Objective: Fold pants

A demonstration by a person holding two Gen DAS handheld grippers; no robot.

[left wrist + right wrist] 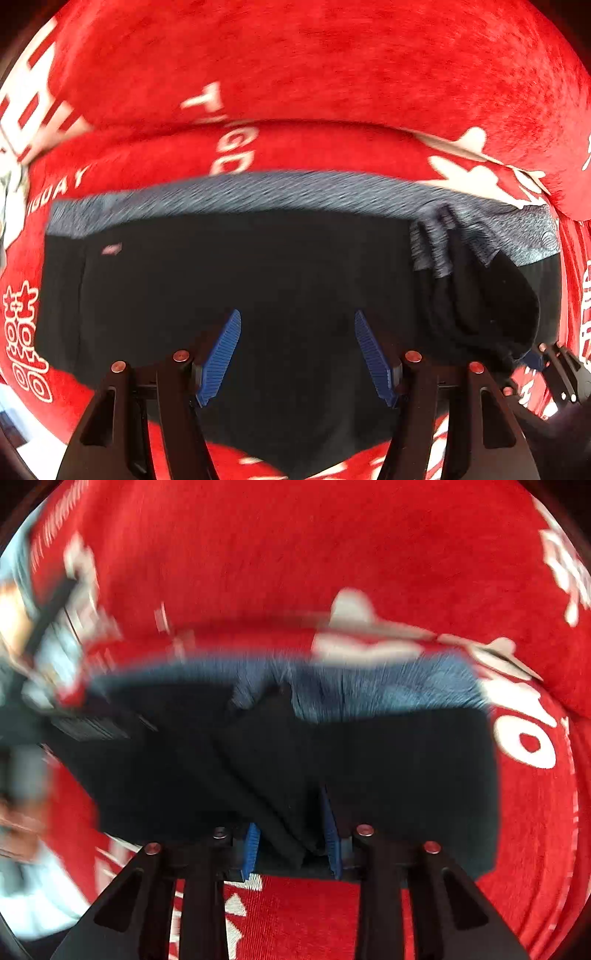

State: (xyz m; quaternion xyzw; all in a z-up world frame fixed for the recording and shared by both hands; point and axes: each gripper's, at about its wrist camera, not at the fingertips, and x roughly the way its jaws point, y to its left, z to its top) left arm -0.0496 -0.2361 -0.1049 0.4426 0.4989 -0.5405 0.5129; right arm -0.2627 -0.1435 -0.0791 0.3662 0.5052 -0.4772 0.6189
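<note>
Left wrist view: left gripper [297, 356] jaws apart, empty, above black pants with grey waistband [236, 280] on red white-lettered cloth [332, 74]; lettering unreadable. Right gripper [291, 843]: pants fold between slackened jaws.

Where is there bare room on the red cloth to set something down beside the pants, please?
The widest free patch is the red cloth beyond the grey waistband of the black pants. A narrower strip lies along their near edge. The bunched fold by the right hand-held gripper is crowded.
</note>
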